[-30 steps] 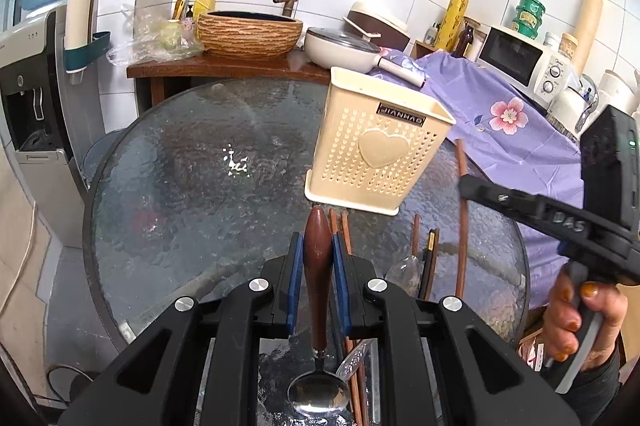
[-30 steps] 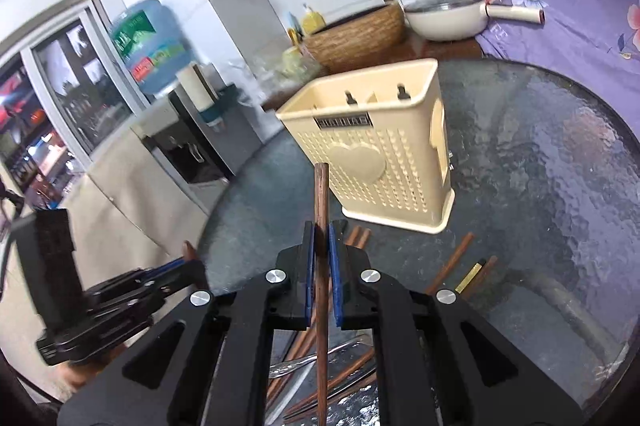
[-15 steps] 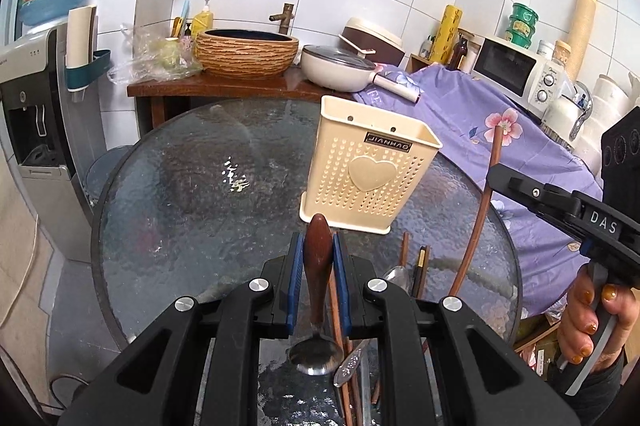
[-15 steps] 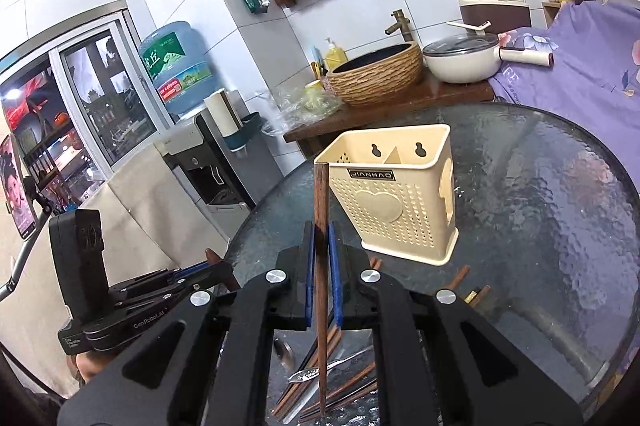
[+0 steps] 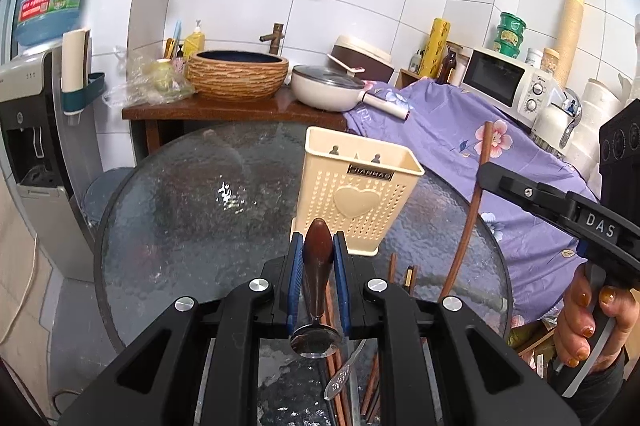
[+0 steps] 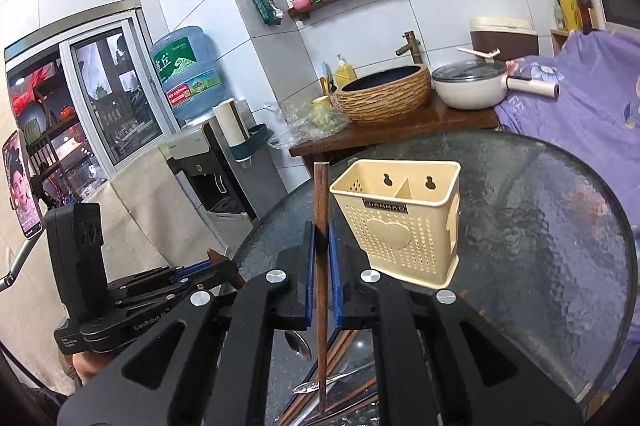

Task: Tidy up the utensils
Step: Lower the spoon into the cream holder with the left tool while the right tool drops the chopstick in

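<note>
My left gripper (image 5: 318, 246) is shut on the brown wooden handle of a spoon (image 5: 318, 266), whose metal bowl hangs down toward me. My right gripper (image 6: 321, 238) is shut on a single brown chopstick (image 6: 321, 266) held nearly upright; in the left wrist view this chopstick (image 5: 468, 222) rises at the right in that gripper (image 5: 486, 172). A cream perforated utensil holder (image 5: 356, 194) with a heart on its front and two compartments stands upright on the round glass table (image 5: 180, 210), just beyond both grippers. More chopsticks (image 6: 340, 346) and a metal spoon (image 5: 344, 374) lie on the glass below me.
Behind the table a wooden counter (image 5: 224, 108) carries a woven basin (image 5: 238, 74) and a white pan (image 5: 326, 88). A purple flowered cloth (image 5: 460, 130) covers the right side, with a microwave (image 5: 504, 82) beyond. A water dispenser (image 5: 36, 130) stands at the left.
Both grippers have risen with their utensils, so the table and holder look lower and farther. The chopstick has come off the table and the spoon hangs higher above the pile.
</note>
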`<action>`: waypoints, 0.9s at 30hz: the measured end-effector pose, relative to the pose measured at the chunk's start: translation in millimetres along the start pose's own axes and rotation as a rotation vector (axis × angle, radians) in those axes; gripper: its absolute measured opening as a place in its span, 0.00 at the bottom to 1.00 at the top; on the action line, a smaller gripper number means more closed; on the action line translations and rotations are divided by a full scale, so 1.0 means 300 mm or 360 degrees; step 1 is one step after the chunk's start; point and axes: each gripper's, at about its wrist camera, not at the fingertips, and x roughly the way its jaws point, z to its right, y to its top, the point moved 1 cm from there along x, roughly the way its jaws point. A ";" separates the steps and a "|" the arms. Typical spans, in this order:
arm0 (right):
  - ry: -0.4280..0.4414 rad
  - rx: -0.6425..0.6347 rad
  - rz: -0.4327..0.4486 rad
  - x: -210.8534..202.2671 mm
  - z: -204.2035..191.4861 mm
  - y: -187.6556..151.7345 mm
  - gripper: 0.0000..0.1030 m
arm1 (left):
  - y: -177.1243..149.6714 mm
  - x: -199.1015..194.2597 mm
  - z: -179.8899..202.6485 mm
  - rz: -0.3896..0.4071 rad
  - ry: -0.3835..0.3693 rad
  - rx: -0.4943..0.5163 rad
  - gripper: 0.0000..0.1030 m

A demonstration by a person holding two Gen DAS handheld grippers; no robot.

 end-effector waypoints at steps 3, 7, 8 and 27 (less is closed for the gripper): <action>-0.0009 -0.0027 0.0009 -0.002 -0.014 0.015 0.07 | 0.020 -0.006 0.012 0.0021 -0.0004 0.0025 0.14; -0.0024 -0.0064 0.0037 -0.017 -0.030 0.048 0.07 | 0.058 -0.007 0.030 0.0035 -0.0025 0.0045 0.14; -0.0030 -0.0074 0.0048 -0.019 -0.032 0.060 0.07 | 0.073 -0.005 0.036 0.0035 -0.0037 0.0051 0.14; -0.0368 -0.0195 0.0487 -0.030 -0.040 0.519 0.08 | 0.578 0.101 0.118 0.0238 -0.0035 -0.0005 0.14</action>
